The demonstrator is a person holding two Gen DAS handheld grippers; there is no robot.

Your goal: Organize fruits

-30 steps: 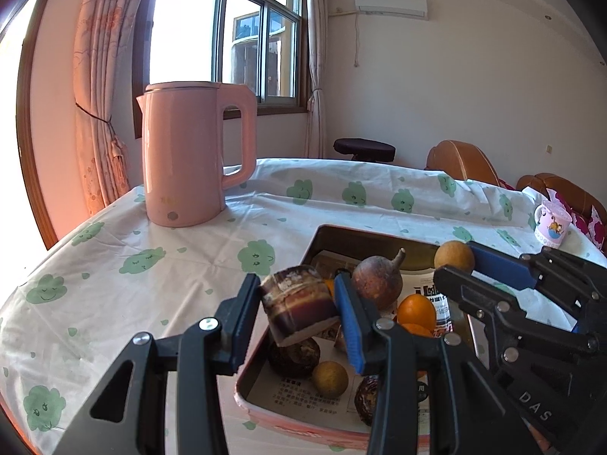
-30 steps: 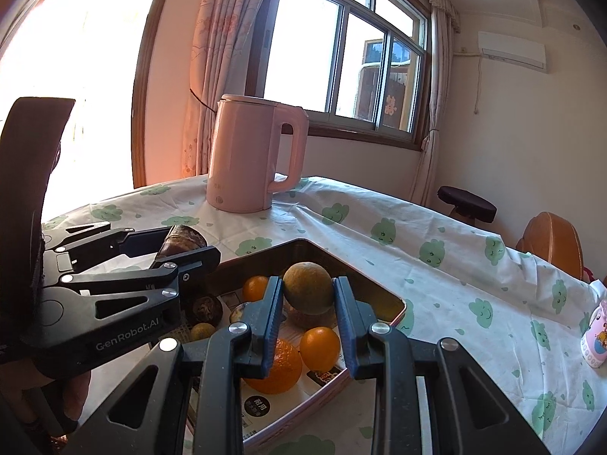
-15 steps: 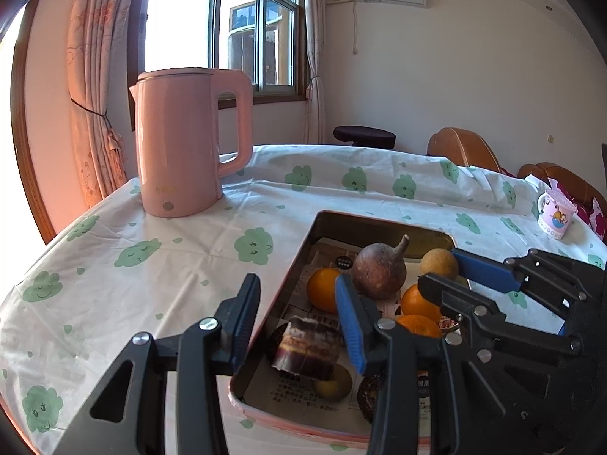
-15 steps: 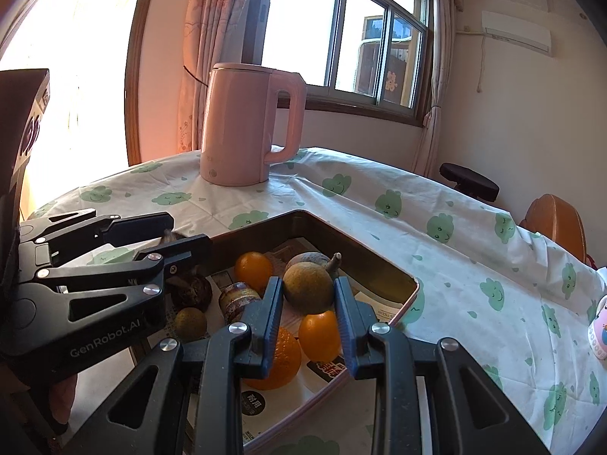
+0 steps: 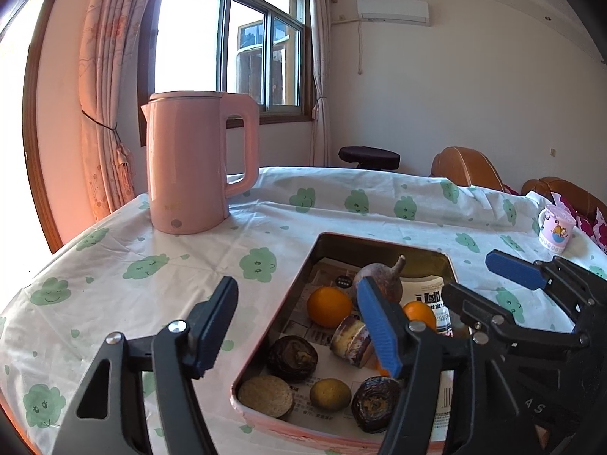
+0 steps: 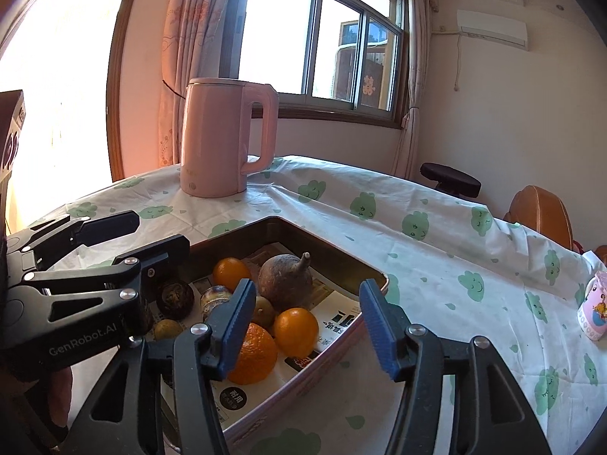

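Over the shallow pink metal tray [image 6: 373, 284], you've just opened both: left hand-held gripper [image 5: 296, 326] dropped the brown-striped chunk [image 5: 351, 337], right hand-held gripper [image 6: 307, 326] its tan fruit [image 6: 263, 311] — both delivered.

My left wrist camera sits low behind its own two fingers, looking forward and slightly down across the table, close over the near corner of the tray [image 5: 383, 242]. My right wrist camera looks the same way from further right, close over the tray's [image 6: 334, 256] right side. Both views share the tray, the pink kettle [image 5: 189, 163] [image 6: 218, 140], the window [image 5: 231, 34] [image 6: 322, 34] and the mug [image 5: 555, 227] [image 6: 593, 311]. Each also catches the other tool at its edge.
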